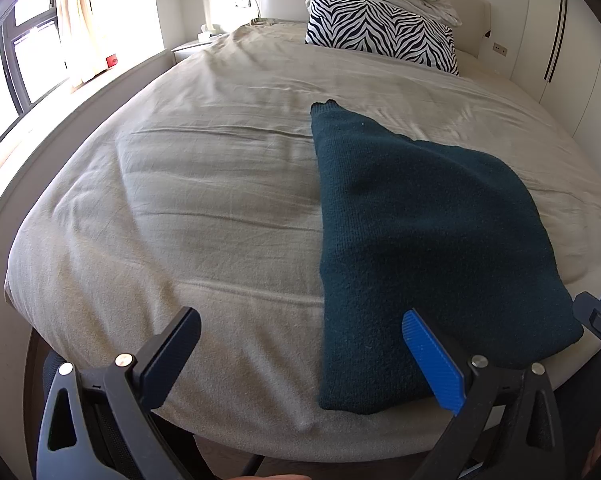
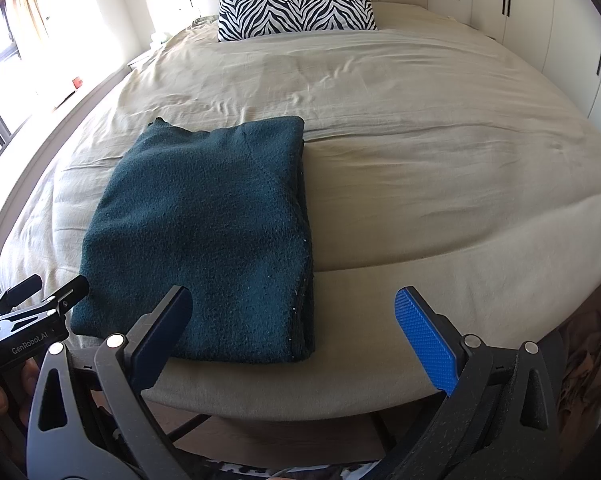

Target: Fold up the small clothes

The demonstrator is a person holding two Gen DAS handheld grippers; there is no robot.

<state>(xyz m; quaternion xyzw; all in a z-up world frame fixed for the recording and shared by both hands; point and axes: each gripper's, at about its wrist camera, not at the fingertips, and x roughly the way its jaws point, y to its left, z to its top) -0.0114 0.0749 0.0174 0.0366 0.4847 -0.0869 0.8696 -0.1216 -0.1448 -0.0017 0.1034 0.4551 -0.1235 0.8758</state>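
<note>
Sweater (image 2: 204,236) folded on bed (image 2: 420,184), between both wide-open, empty tongs: left (image 1: 302,354), right (image 2: 294,332).

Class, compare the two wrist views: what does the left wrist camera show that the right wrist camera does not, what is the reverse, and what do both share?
Only the left wrist view shows the left gripper with both jaws spread wide, and the sweater's long left edge.

Only the right wrist view shows the right gripper fully, its jaws also apart, the stacked layers along the sweater's right edge, and "GenRobot.AI" lettering on the other gripper's body.

Both show the folded teal sweater lying near the foot of the beige bed, the zebra pillow, and neither gripper holding anything.
</note>
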